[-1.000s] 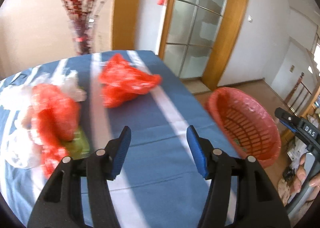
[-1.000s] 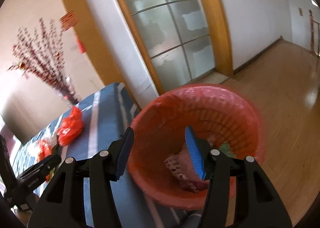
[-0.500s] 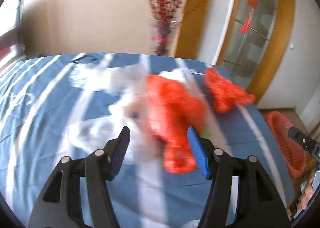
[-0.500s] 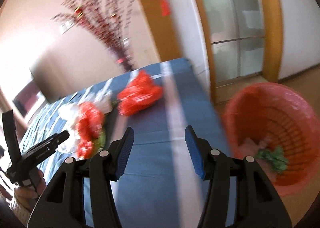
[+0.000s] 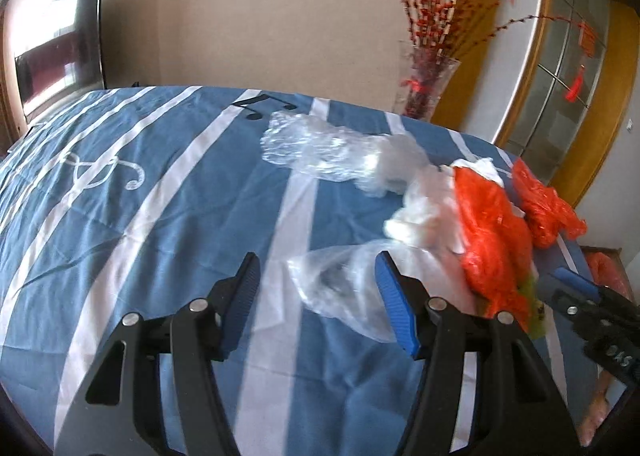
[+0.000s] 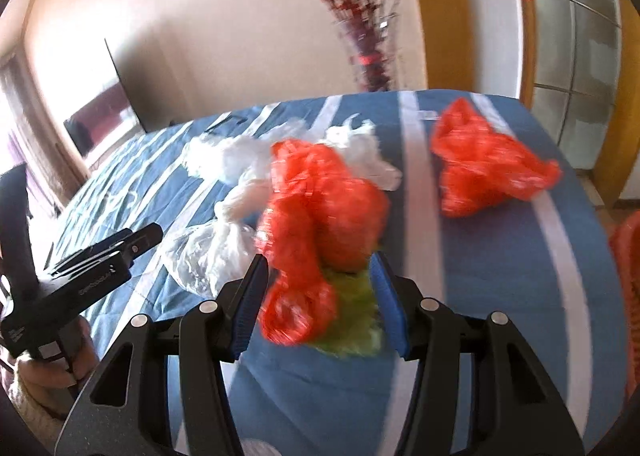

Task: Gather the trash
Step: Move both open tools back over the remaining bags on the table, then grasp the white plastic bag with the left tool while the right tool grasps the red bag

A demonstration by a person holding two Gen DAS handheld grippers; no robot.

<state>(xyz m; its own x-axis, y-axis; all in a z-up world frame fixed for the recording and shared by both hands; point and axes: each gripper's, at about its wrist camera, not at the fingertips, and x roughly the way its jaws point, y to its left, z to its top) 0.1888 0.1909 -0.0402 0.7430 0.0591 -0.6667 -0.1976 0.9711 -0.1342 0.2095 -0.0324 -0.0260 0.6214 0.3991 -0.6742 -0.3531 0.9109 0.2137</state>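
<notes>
Trash is all bunched up on the blue striped table (image 5: 168,192), mostly toward its right side and far right corner. Closest to my left gripper (image 5: 316,308) is a clear plastic bag (image 5: 344,288), lying flat on the cloth; in that view it sits in the gap between the blue pads, but the jaws are apart and nothing is pinched. Beyond it there's a white bag (image 5: 424,208) and another crinkly clear wrap (image 5: 320,148) further toward the far edge. My right gripper (image 6: 318,296) hangs over the big red bag (image 6: 320,208), which is resting on something green (image 6: 352,316), maybe a wrapper, too blurry to say. Those jaws are spread too, with the bottom end of the red bag showing between them; the pads don't look like they're pressing on it. A second red bag (image 6: 484,164) sits by itself near the far right corner, apart from the main heap. The red basket (image 6: 628,280) is just a sliver past the table's right edge. Behind the far edge stands a glass vase (image 5: 424,88) with red branches, and a TV (image 5: 60,44) is on the wall at left.
</notes>
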